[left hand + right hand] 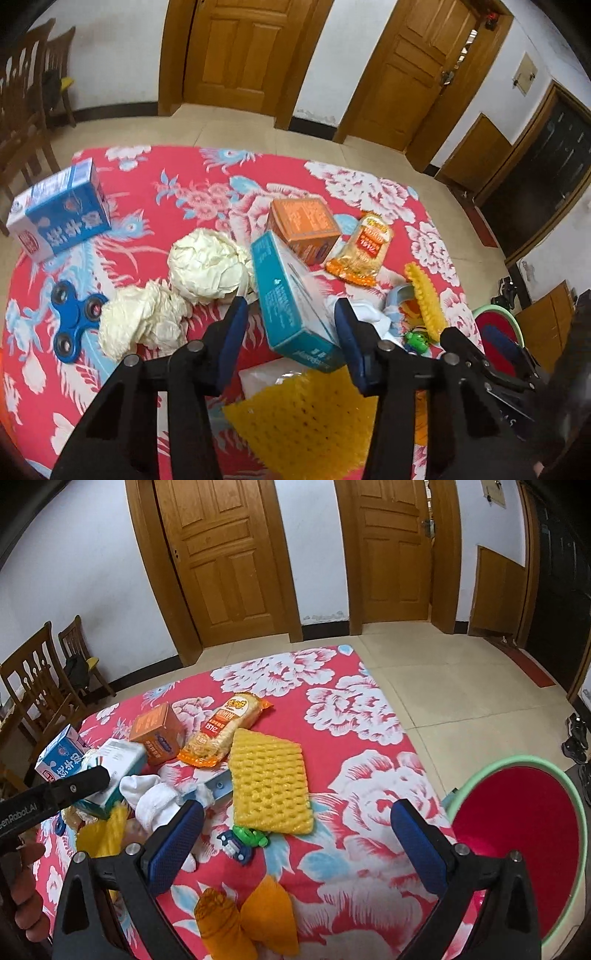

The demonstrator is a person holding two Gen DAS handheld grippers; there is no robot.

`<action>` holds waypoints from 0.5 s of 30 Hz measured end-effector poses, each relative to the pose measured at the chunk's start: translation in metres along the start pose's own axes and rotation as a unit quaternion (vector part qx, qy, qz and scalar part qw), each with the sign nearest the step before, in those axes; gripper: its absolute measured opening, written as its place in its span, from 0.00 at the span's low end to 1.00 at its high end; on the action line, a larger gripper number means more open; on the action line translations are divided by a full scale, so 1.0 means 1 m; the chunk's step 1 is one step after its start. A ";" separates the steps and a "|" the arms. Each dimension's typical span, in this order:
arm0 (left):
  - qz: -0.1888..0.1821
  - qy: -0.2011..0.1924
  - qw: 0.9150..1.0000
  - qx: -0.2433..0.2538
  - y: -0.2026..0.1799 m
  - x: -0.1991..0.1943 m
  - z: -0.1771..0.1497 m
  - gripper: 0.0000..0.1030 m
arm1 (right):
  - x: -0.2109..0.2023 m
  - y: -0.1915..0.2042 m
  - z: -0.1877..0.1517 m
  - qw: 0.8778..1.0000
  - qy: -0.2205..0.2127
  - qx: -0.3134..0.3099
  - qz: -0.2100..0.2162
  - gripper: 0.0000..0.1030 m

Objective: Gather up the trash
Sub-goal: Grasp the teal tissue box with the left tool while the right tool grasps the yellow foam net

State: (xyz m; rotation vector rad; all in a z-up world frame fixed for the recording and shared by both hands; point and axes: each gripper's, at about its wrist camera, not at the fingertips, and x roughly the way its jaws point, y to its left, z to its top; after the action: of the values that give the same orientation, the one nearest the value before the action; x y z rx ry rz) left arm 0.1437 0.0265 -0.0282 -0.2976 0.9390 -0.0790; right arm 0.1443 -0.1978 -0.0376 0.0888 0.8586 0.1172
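Gripping a teal and white cardboard box (295, 299) between the blue pads of the left gripper (291, 314), clamped on its two sides and lifted tilted above the red floral tablecloth (177, 177). Running its long axis from near right to far left, near end bearing small white lettering too blurred to read. Hovering just beside two crumpled cream paper balls (207, 266) on its left and an orange cardboard box (304, 227) beyond it. Lying further left, a blue and white milk carton (61, 212) printed with Chinese characters. Showing "1512" on the orange snack packet (229, 731). Holding the right gripper (295, 834) wide apart and empty over a yellow foam net sleeve (269, 779). Reading "enRobot.AI" along the left gripper's black arm. Sitting at near right, a red basin with green rim (517, 830).
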 end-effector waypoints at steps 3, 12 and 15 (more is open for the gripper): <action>-0.003 0.018 1.000 -0.009 0.004 0.009 -0.005 0.49 | 0.008 -0.001 0.000 1.000 0.005 0.001 0.000 0.95; -0.030 0.020 0.999 -0.018 0.004 0.011 -0.012 0.27 | 0.018 -0.008 -0.004 0.999 0.028 0.025 0.028 0.59; -0.038 0.007 0.999 -0.015 0.004 0.005 -0.012 0.22 | 0.019 -0.008 -0.005 0.998 0.030 0.031 0.042 0.50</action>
State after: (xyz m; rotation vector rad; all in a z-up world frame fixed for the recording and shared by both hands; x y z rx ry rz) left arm 0.1372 0.0265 -0.0399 -0.3603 0.9435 -0.1366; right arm 0.1529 -0.2028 -0.0564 0.1798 0.9192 0.1723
